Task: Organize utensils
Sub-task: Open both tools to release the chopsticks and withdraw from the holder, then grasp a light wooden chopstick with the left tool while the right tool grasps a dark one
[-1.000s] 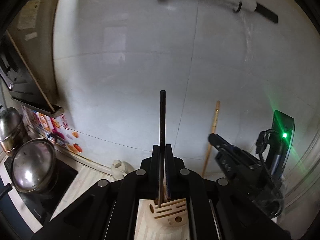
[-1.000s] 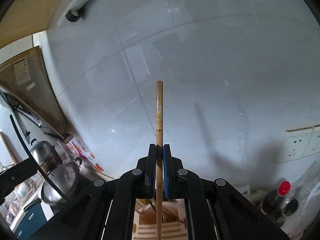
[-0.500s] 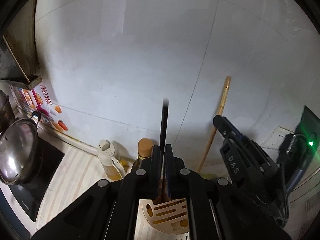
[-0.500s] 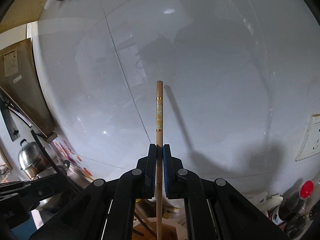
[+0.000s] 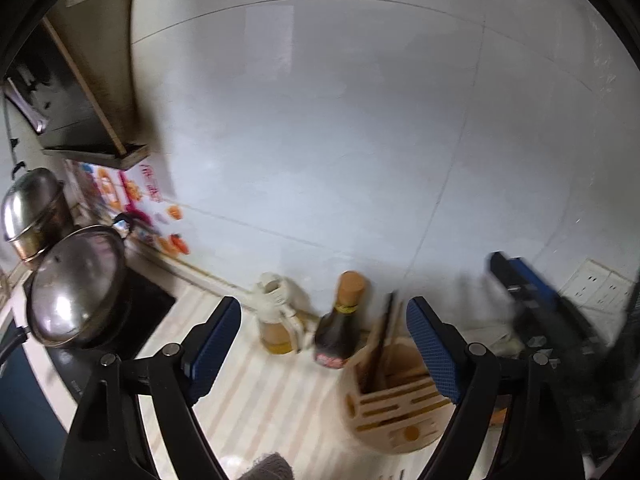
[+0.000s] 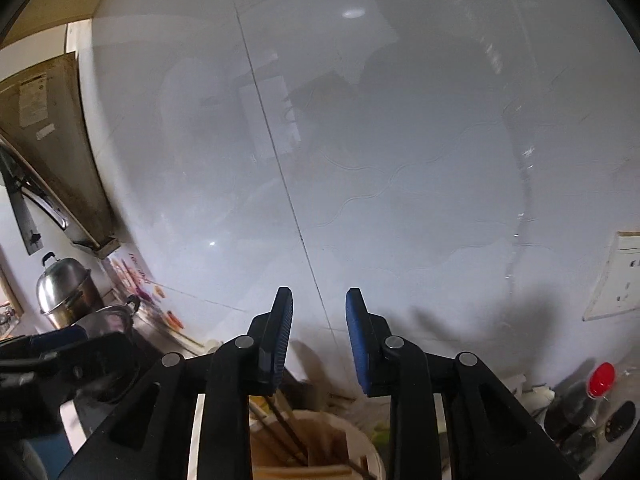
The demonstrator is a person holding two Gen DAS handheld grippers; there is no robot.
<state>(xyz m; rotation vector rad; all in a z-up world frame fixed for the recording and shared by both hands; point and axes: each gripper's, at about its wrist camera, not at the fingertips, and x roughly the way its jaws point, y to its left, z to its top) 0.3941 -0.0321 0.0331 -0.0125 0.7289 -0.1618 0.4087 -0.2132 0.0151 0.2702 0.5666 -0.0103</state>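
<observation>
My left gripper [image 5: 322, 332] is open wide and empty above the counter. A beige slotted utensil holder [image 5: 396, 400] stands below it to the right. A black chopstick [image 5: 382, 340] and a wooden chopstick [image 5: 394, 322] stand in it, leaning on its rim. My right gripper [image 6: 319, 336] is open and empty right above the same holder [image 6: 308, 448], where several sticks [image 6: 280, 428] lie inside. The right gripper's blurred arm [image 5: 532, 304] shows at the right of the left wrist view.
A dark sauce bottle [image 5: 340, 324] and a pale oil jug [image 5: 278, 320] stand by the tiled wall behind the holder. Steel pots [image 5: 76, 280] sit on the stove at left. A red-capped bottle [image 6: 596, 380] and wall sockets [image 6: 624, 276] are at right.
Both grippers opened and let go of their chopsticks, which now stand in the holder. The left gripper has tilted down toward the counter.
</observation>
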